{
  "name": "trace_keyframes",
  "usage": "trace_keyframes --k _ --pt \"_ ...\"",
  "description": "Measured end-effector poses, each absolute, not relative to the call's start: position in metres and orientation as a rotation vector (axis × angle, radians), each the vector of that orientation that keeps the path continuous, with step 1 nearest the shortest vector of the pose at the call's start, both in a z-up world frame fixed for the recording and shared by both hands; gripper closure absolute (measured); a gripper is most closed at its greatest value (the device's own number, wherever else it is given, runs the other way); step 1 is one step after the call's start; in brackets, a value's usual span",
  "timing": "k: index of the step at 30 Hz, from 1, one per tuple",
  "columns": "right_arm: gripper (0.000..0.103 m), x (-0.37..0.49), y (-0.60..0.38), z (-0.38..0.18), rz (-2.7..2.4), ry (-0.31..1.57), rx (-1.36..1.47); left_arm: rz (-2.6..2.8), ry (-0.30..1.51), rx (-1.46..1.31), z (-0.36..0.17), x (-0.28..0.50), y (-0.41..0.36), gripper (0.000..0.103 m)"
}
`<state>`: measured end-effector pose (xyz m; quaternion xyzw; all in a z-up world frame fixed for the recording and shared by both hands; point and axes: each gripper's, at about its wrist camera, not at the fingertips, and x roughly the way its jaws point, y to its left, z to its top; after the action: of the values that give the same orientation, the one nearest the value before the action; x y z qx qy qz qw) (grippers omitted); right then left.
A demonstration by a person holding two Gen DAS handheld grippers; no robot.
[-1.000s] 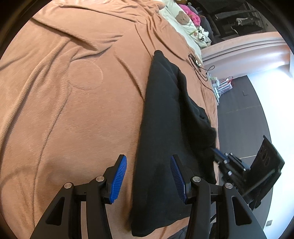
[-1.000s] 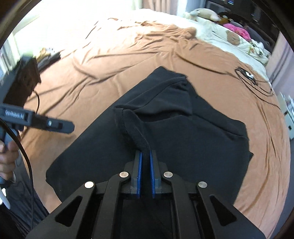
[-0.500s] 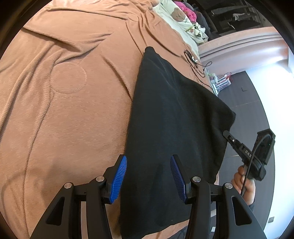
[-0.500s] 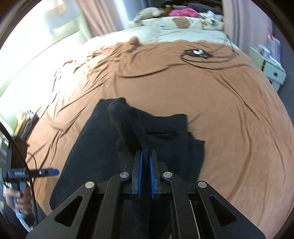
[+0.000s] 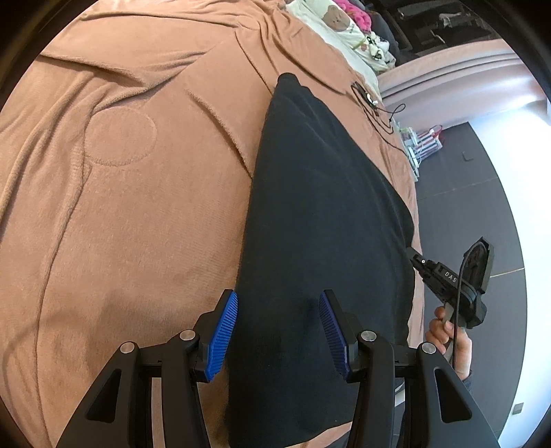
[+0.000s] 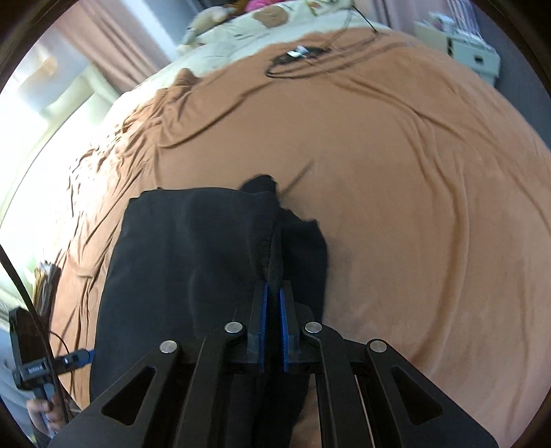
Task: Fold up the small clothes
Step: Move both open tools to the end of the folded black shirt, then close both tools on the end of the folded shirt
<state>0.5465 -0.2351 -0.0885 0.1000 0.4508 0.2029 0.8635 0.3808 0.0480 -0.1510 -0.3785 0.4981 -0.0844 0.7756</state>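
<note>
A black garment [image 5: 320,220] lies spread on a bed covered with a brown fleece blanket [image 5: 120,193]. In the left wrist view it runs as a long dark panel from the near edge of the bed up toward the pillows, its left edge straight and its right edge reaching almost to the side of the bed.

The left gripper [image 5: 278,331] hovers over the near end of the garment with its blue pads [image 5: 224,332] spread well apart; nothing is between them but the cloth lying flat below, and whether the tips touch it cannot be told.

The right gripper [image 6: 272,310] has its blue pads almost together with a raised ridge of the black cloth pinched between them. Its jaws are just starting to open, yet the fold stands up from between the fingers and the fabric is gathered toward them. In the right wrist view the garment [image 6: 193,262] sits at the near side of the bed, with a small folded-over flap to the right of the ridge.

In the left wrist view the right gripper [image 5: 418,260] shows at the garment's right edge, held by a hand [image 5: 447,339]. A coiled black cable [image 6: 299,57] lies on the blanket far up the bed, near a cream patterned quilt [image 6: 275,20].
</note>
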Motion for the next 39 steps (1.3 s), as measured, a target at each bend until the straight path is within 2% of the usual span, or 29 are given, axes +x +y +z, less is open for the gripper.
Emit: trace_keyframes --k 2,6,17,28,31,33,36,39 --pt "0.089 0.545 -0.239 -0.089 0.405 0.955 0.217 -0.183 1.091 -0.819 -0.153 0.379 0.049 0.052" --pt "0.059 0.531 -0.248 -0.083 0.434 0.937 0.259 -0.189 1.111 -0.822 -0.159 0.374 0.047 0.052" --pt "0.059 0.478 -0.261 -0.109 0.506 1.012 0.276 -0.218 1.126 -0.828 -0.166 0.35 0.038 0.051" --pt "0.059 0.411 -0.268 -0.098 0.559 0.969 0.274 -0.246 1.136 -0.841 -0.171 0.327 0.03 0.051" --pt "0.073 0.397 -0.268 -0.103 0.569 0.979 0.244 -0.255 1.138 -0.844 -0.172 0.325 0.028 0.051" --pt "0.095 0.391 -0.266 -0.107 0.54 0.991 0.199 -0.257 1.136 -0.853 -0.173 0.321 0.028 0.051" --pt "0.102 0.386 -0.269 -0.112 0.503 0.984 0.169 -0.26 1.132 -0.866 -0.174 0.317 0.028 0.05" --pt "0.103 0.381 -0.277 -0.12 0.477 0.983 0.185 -0.258 1.129 -0.88 -0.175 0.315 0.028 0.05"
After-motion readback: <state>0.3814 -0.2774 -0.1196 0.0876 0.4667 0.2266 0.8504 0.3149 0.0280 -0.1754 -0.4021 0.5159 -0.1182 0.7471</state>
